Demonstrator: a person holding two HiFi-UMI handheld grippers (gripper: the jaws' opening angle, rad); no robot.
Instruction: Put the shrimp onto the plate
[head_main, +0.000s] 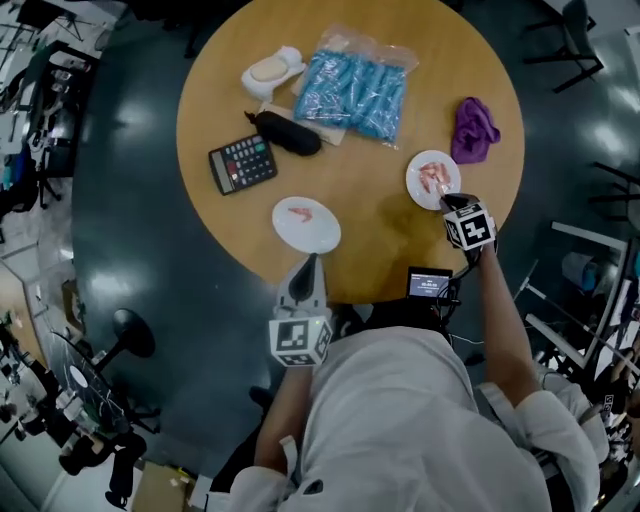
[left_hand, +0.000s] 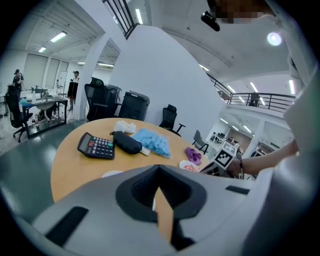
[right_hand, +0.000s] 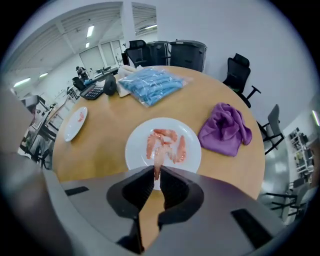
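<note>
Two white plates sit on the round wooden table (head_main: 380, 230). The right plate (head_main: 420, 190) (right_hand: 190, 159) carries several pink shrimp (right_hand: 170, 142). My right gripper (head_main: 452, 203) (right_hand: 158, 172) hangs over that plate's near edge, shut on one shrimp (right_hand: 158, 159) that dangles from its tips. The nearer plate (head_main: 306, 228) (right_hand: 76, 123) holds a single shrimp (head_main: 300, 212). My left gripper (head_main: 311, 265) (left_hand: 159, 172) is at the table's near edge, pointing toward that plate, its jaws together with nothing in them.
A black calculator (head_main: 243, 163), a black pouch (head_main: 288, 132), a blue packet bag (head_main: 355, 90), a white object (head_main: 272, 70) and a purple cloth (head_main: 474, 128) lie across the table's far half. A small screen device (head_main: 430, 283) hangs below the near edge. Office chairs stand around.
</note>
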